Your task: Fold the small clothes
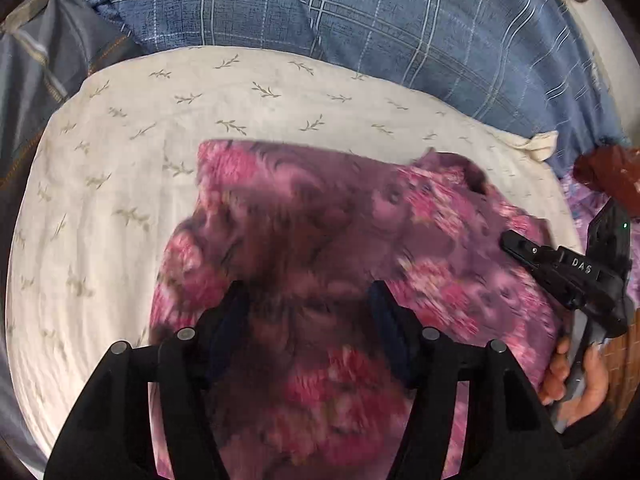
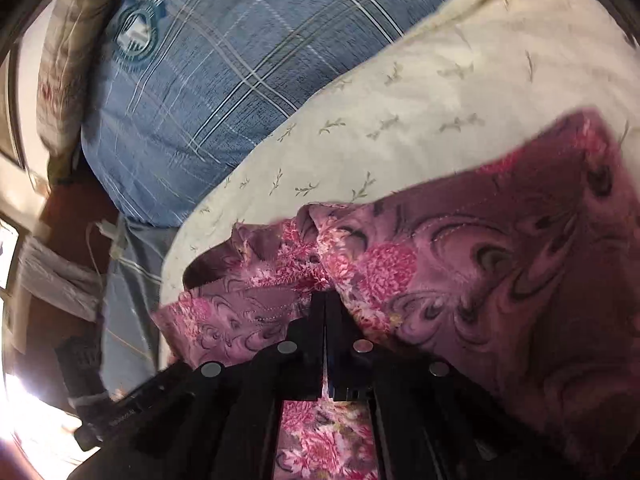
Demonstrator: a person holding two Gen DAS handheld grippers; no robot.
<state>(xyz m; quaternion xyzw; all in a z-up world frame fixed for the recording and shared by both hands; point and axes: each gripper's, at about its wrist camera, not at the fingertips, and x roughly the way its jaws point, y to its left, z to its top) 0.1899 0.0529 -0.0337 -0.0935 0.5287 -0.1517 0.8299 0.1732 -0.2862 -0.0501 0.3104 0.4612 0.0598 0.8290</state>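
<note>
My right tongs pinch the garment; my left tongs gape wide over it, empty. One-sided pull could drag the fold crooked.

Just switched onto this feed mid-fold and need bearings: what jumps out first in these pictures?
The pink and purple flowered garment fills the middle, lying on a cream pillow with a leaf print. Behind both sits a blue checked pillow. The left tongs stand open over the cloth, while the right tongs are shut at a bunched fold of it.
</note>
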